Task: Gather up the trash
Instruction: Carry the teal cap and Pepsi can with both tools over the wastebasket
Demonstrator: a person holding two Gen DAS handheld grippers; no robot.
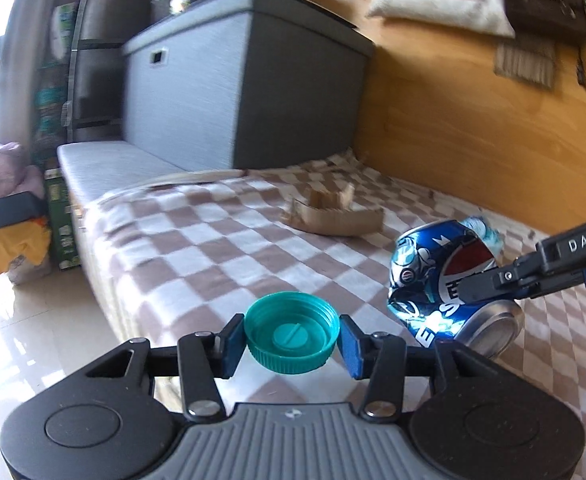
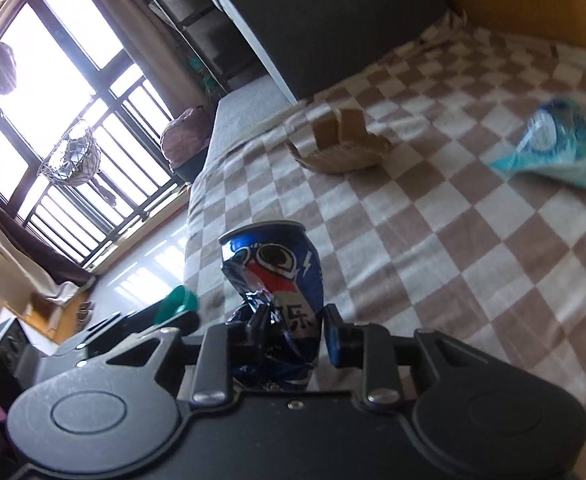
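The crushed blue can (image 2: 279, 304) sat clamped between the jaws of my right gripper (image 2: 289, 334), its dented middle pinched by the blue pads (image 2: 335, 340) and its top rim pointing away from me, held above the checkered blanket (image 2: 433, 248) near the bed's front edge. My left gripper (image 1: 291, 340) had its jaws closed on a teal bottle cap (image 1: 292, 334), open side up, one pad against each side of the ribbed wall, also over the bed's front edge where the blanket met the shiny floor (image 1: 33, 320). In the left wrist view the can (image 1: 445, 280) hung just to the right of the cap. Farther back on the blanket lay a torn piece of brown cardboard (image 2: 341, 146), and toward the wooden wall side a blue and white plastic wrapper (image 2: 553, 144) lay flat, well apart from the cardboard.
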